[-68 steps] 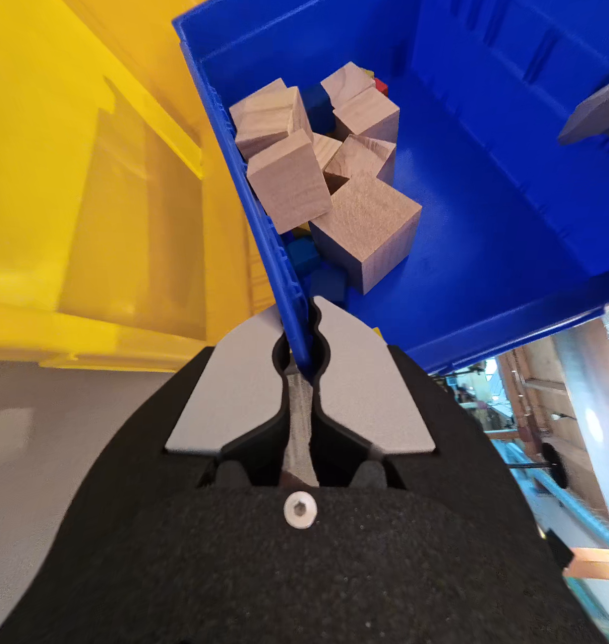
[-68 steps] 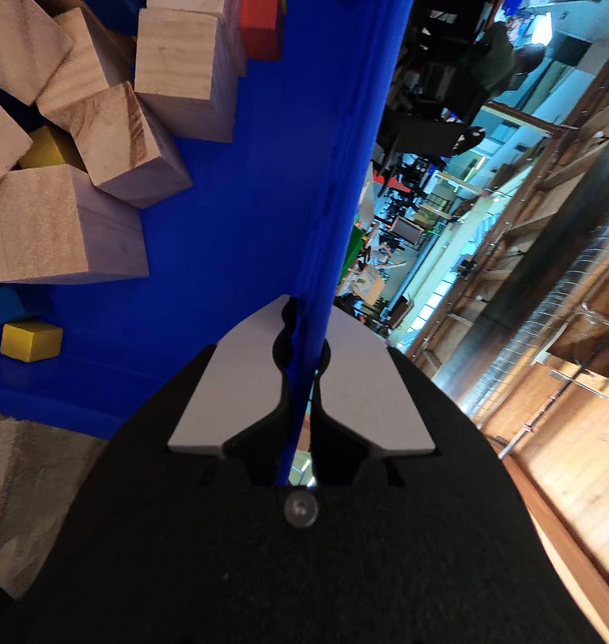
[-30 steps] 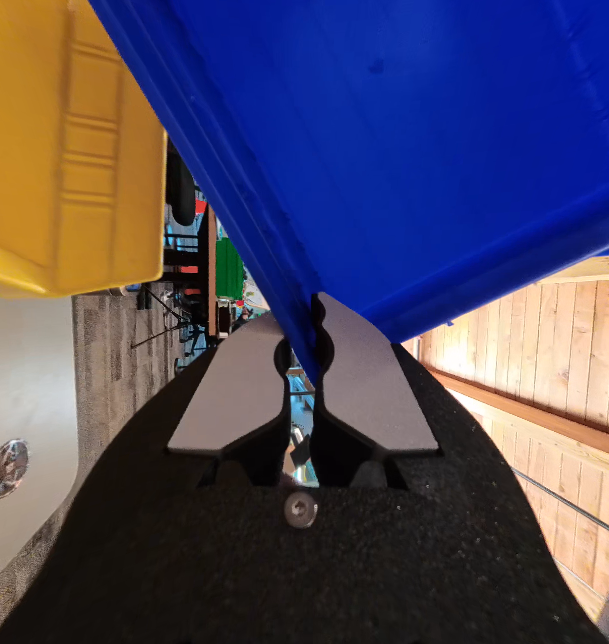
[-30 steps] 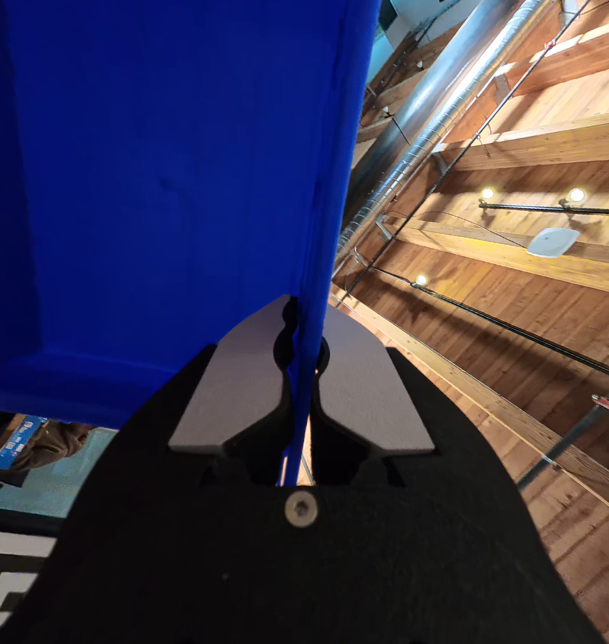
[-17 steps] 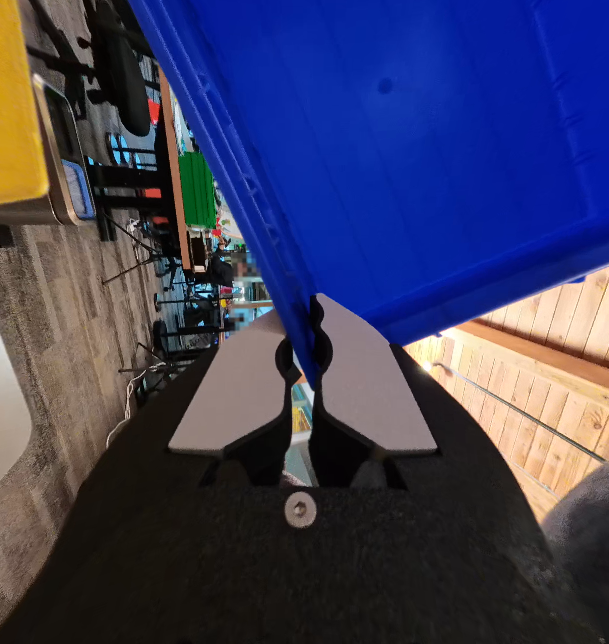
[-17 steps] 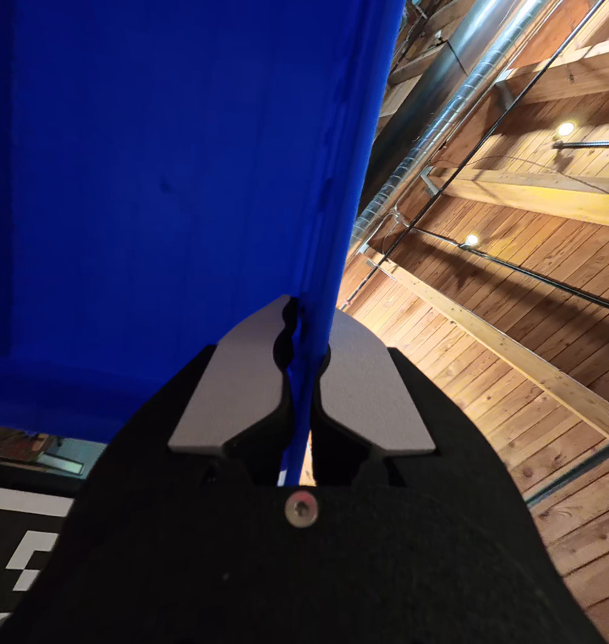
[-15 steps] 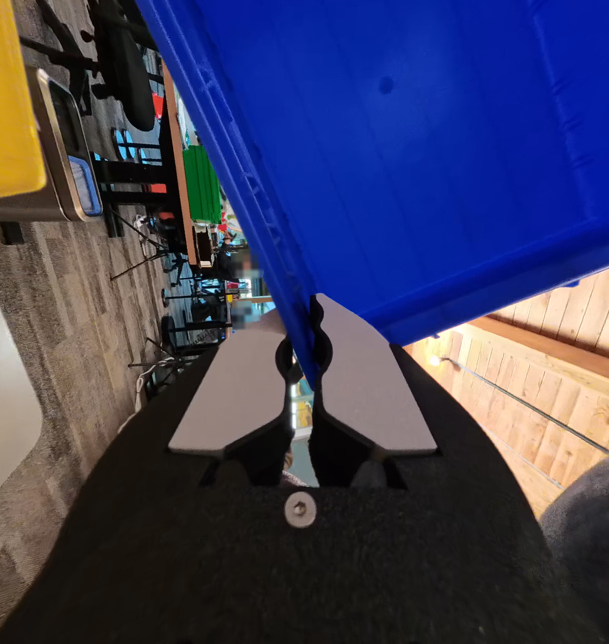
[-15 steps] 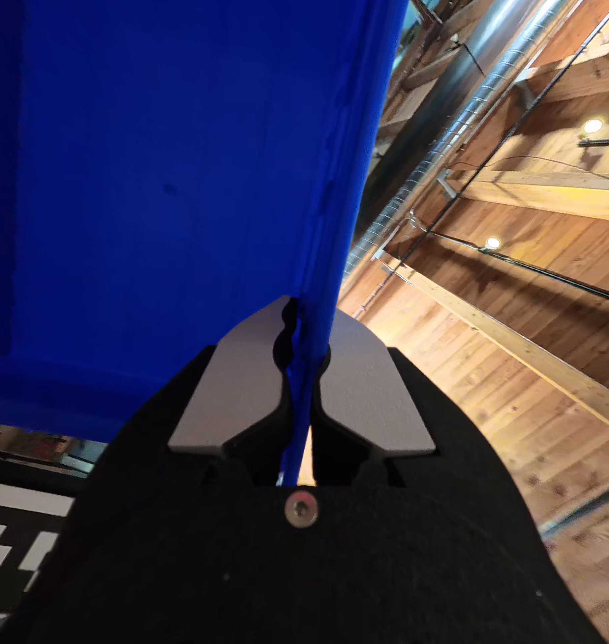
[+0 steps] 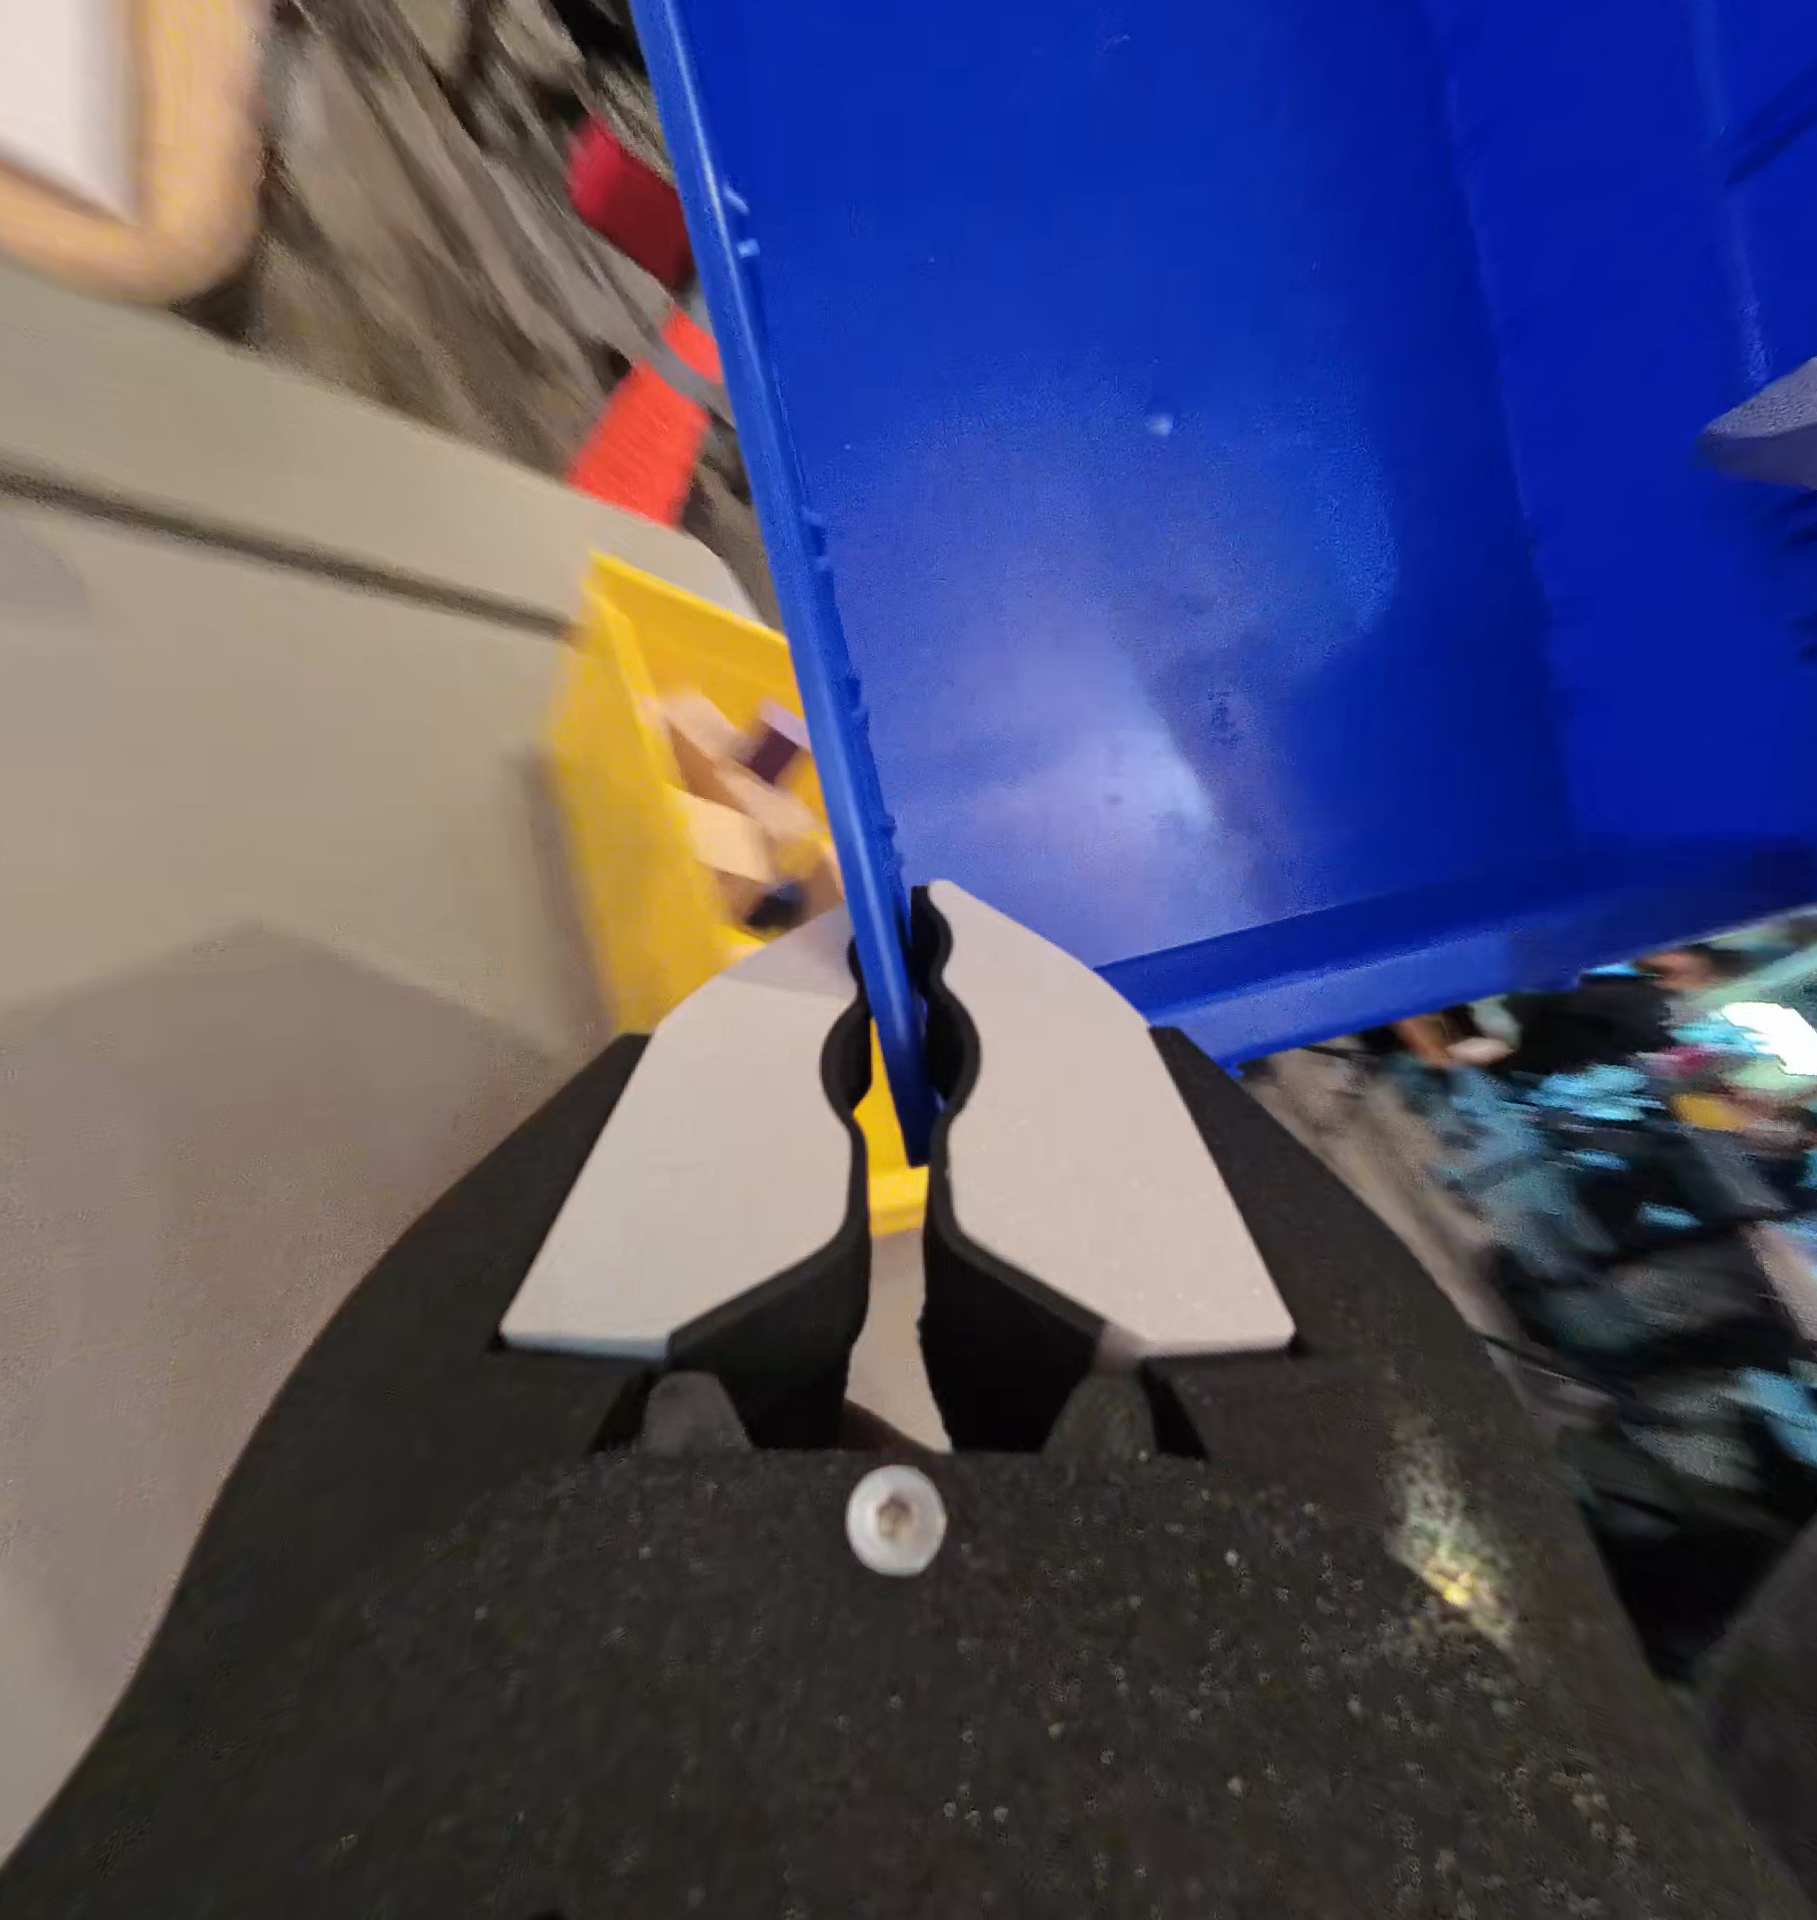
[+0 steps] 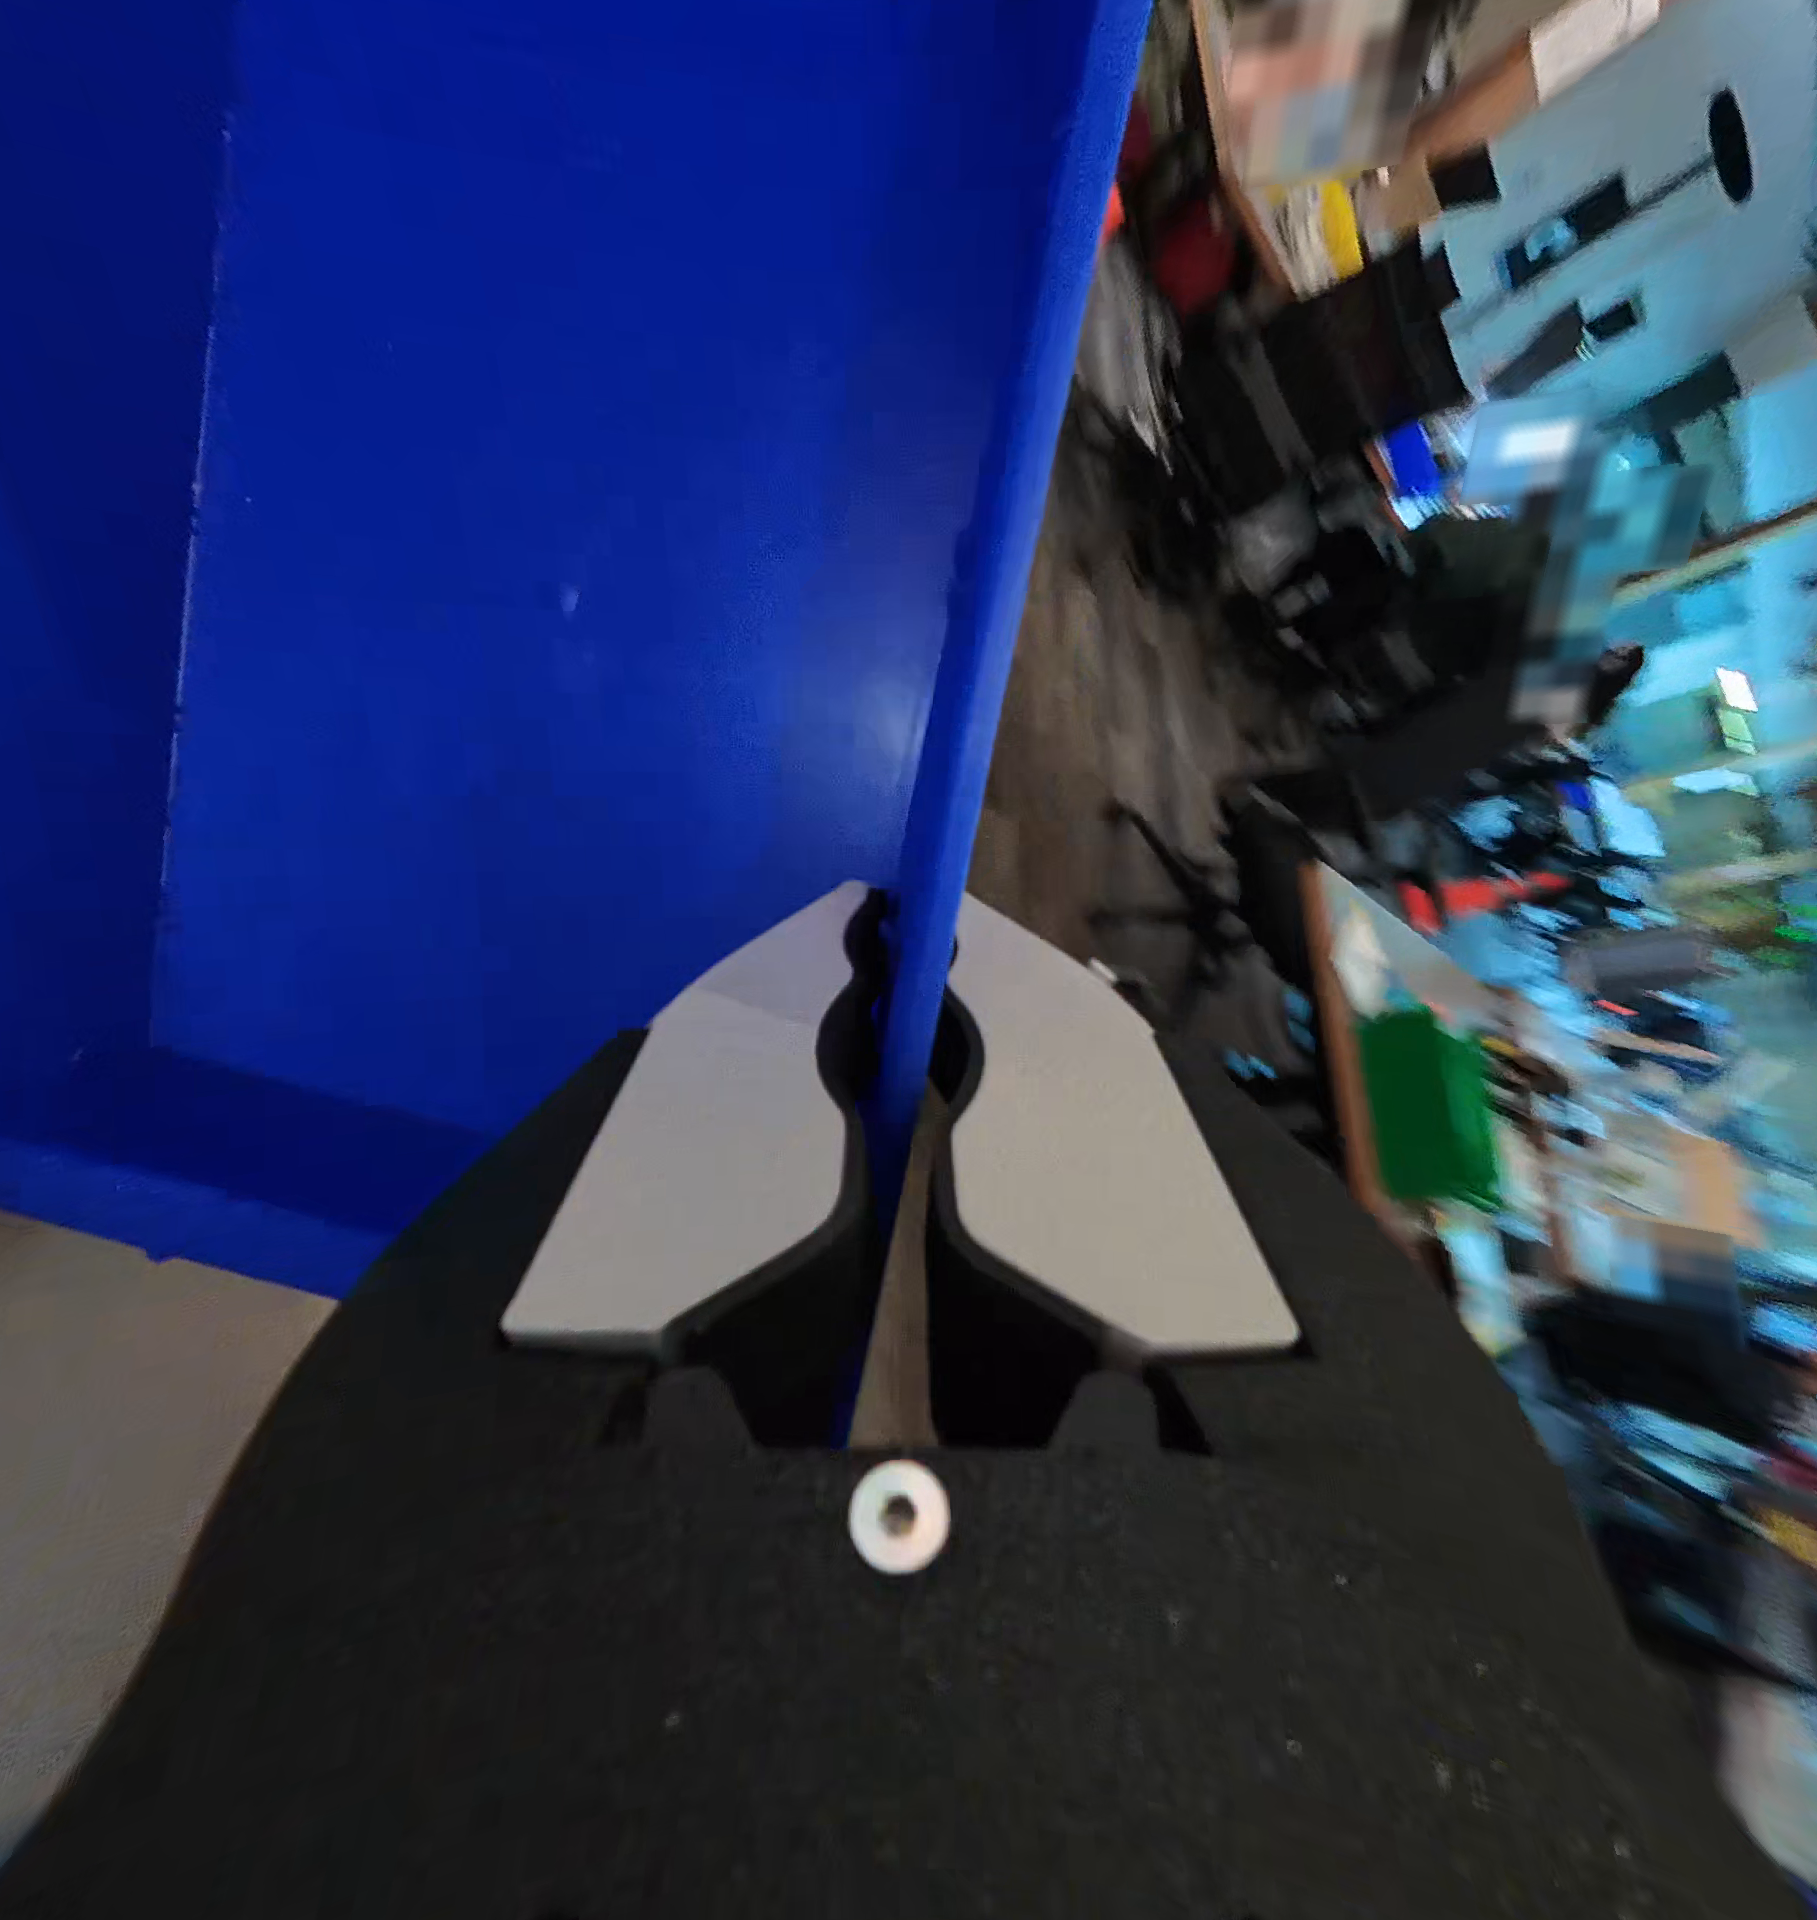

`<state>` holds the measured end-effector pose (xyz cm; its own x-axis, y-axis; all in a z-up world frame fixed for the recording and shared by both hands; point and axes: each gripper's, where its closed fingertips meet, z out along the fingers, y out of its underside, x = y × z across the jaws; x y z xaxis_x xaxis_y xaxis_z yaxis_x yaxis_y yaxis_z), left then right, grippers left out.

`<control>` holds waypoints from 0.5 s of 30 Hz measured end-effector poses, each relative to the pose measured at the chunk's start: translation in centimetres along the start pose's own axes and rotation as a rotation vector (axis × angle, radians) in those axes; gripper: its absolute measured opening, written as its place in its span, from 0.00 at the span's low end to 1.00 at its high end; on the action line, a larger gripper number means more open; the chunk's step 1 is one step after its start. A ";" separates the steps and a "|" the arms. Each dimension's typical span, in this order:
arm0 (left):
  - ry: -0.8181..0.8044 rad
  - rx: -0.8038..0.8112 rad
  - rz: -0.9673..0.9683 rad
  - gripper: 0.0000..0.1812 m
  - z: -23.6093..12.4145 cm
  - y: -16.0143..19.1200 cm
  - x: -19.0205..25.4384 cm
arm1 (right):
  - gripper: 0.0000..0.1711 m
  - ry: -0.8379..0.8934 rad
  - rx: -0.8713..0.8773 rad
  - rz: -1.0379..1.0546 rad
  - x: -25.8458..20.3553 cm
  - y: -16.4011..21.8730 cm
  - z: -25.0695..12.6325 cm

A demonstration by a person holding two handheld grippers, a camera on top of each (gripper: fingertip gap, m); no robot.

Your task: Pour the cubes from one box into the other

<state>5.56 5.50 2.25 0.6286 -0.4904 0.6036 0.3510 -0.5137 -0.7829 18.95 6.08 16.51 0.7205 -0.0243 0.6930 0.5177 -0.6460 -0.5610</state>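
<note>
Though blurred, cubes (image 9: 748, 800) in yellow box (image 9: 623, 790)

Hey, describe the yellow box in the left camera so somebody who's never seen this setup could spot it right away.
Start at the big blue plastic box that fills the upper right of the left wrist view, clamped at its wall by the left gripper. Just left of that wall, on the grey table, sits the yellow plastic box. It is the only yellow container, and it holds wooden cubes, while the blue box looks empty.
</note>
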 end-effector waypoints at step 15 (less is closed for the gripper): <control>-0.782 0.009 0.507 0.02 -29.5 -13.3 -31.7 | 0.03 -0.697 0.263 0.361 -42.1 -15.4 -4.4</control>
<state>-39.53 7.08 -2.05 0.9959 -0.0396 -0.0815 -0.0903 -0.3602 -0.9285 -21.36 13.68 -2.01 0.9391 0.3386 0.0592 0.2288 -0.4869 -0.8430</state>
